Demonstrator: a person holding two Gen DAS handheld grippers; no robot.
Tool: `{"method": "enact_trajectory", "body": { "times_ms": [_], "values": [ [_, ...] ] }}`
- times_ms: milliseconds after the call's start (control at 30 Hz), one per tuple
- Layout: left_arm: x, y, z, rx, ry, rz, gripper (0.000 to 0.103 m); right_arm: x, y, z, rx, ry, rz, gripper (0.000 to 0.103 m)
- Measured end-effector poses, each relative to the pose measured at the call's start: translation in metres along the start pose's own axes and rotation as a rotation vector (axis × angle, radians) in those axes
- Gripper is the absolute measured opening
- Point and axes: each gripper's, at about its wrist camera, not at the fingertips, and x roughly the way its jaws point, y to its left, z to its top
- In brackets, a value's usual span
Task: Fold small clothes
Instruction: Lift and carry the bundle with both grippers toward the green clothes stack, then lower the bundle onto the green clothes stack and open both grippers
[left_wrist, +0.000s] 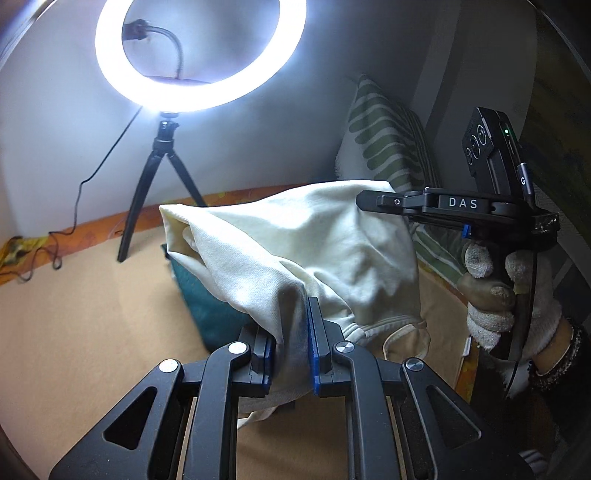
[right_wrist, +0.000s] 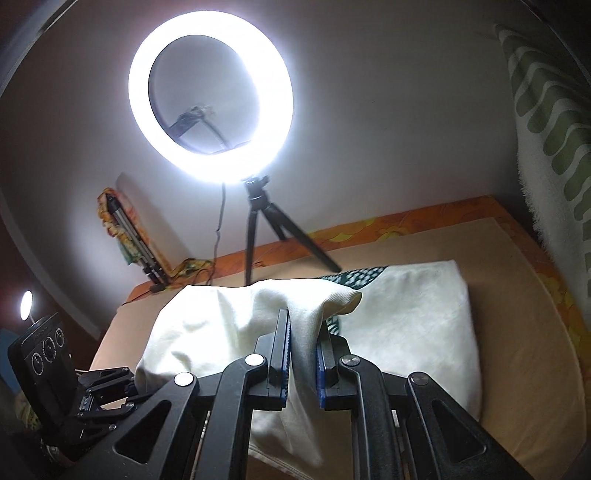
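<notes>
The cream-white soft knit garment (left_wrist: 295, 243) hung between the two tools, lifted clear of the tan blanket-covered bed (left_wrist: 92, 314) along its near edge while its far part lay draped over a teal patterned cloth (left_wrist: 207, 306) ahead of the left tool (left_wrist: 291, 354). That tool was narrowed down onto a bunched fold of the fabric, its blue pads (left_wrist: 314, 354) pressing the cloth from both sides. The right tool (right_wrist: 303, 354) was likewise closed on a gathered corner, the fabric rising to a small peak just beyond its tips.

Judging by the deep creases and the sag between the two grips, the garment looked light, limp and non-slippery, a piece that would drape rather than hold any shape; nothing fragile about it. It seemed best taken by pinching corners or a hem, where the doubled cloth gives the pads something thick to bite, as both tools did here. The ribbed hem (left_wrist: 373, 332) drooped just to the right of the left tool.

The long axis of the garment appeared to run from one tool across to the other, roughly side to side in front of the person's gloved right hand (left_wrist: 513, 291), with the free end pointing away toward the black tripod ring light (right_wrist: 210, 99). Which end was neck or hem could not be told for certain
</notes>
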Motion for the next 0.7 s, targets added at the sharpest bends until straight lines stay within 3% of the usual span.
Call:
{"method": "enact_trajectory", "body": {
  "times_ms": [367,700],
  "values": [
    [0.052,0.001,0.012,-0.036,0.065,0.005,0.013,0.042,-0.046,0.026,-0.048,0.041,-0.092,0.009],
    [0.065,0.001,0.005,-0.028,0.147,0.042,0.014,0.076,-0.061,0.023,-0.064,0.098,-0.185,0.006]
  ]
}}
